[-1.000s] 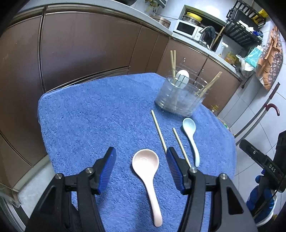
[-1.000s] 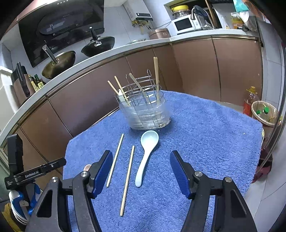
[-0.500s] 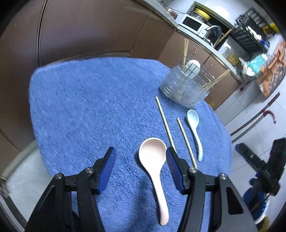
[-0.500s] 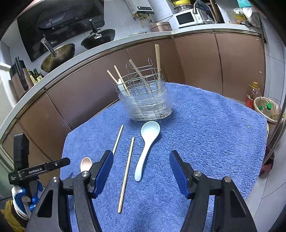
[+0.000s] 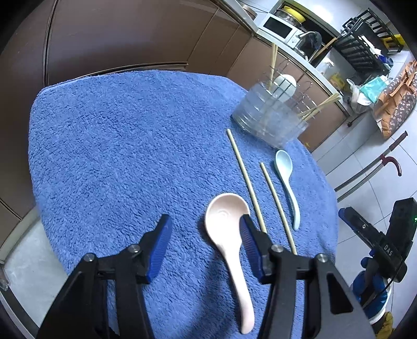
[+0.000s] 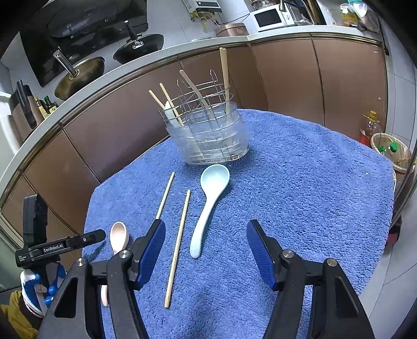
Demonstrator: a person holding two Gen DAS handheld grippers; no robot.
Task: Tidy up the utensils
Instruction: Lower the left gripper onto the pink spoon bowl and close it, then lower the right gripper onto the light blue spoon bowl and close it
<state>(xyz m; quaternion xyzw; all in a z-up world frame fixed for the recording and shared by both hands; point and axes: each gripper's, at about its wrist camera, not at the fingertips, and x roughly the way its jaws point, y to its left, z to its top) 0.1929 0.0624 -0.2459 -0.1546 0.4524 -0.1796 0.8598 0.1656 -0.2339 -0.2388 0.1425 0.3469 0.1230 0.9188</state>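
A pink spoon (image 5: pixel 226 229) lies on the blue towel (image 5: pixel 117 146); its bowl sits between my open left gripper's (image 5: pixel 206 232) fingers, nearer the right finger. Two wooden chopsticks (image 5: pixel 245 180) and a light blue spoon (image 5: pixel 286 177) lie to its right. A clear utensil holder (image 5: pixel 271 117) with a wire rack, several chopsticks and a white spoon stands behind them. My right gripper (image 6: pixel 206 240) is open and empty just above the blue spoon's (image 6: pixel 208 203) handle end. The chopsticks (image 6: pixel 179 234), pink spoon (image 6: pixel 118 236) and holder (image 6: pixel 208 130) show there too.
Brown kitchen cabinets (image 6: pixel 286 78) curve behind the table, with woks (image 6: pixel 78 75) and a microwave (image 6: pixel 268 17) on the counter. A bin (image 6: pixel 391 151) and an oil bottle (image 6: pixel 368 127) stand on the floor to the right. The towel's edge (image 6: pixel 378 234) drops off at the right.
My left gripper has come lower and forward, so the pink spoon's bowl now lies between its fingers. My right gripper has moved closer over the blue spoon's handle.
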